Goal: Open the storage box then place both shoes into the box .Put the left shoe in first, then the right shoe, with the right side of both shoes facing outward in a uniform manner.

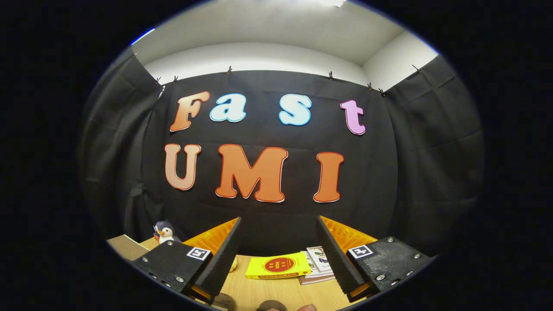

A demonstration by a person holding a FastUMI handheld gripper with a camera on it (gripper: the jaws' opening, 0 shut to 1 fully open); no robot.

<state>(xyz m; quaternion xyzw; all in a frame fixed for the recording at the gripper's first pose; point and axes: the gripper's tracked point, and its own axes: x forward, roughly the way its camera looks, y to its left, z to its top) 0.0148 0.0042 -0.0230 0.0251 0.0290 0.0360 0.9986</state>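
My gripper (pixel 278 224) is raised and faces the booth's back wall. It is open, with a wide gap between its two fingers (pixel 224 255) and nothing held. Low in the gap, close to me, two rounded dark shapes (pixel 271 306) peek up over the wooden table (pixel 268 289); I cannot tell what they are.
A yellow book (pixel 278 265) lies on the table beyond the fingers, beside a small stack of booklets (pixel 319 264). A toy penguin (pixel 165 232) stands at the back left by the black cloth wall. A pale yellow object (pixel 233 264) lies partly hidden behind the left finger.
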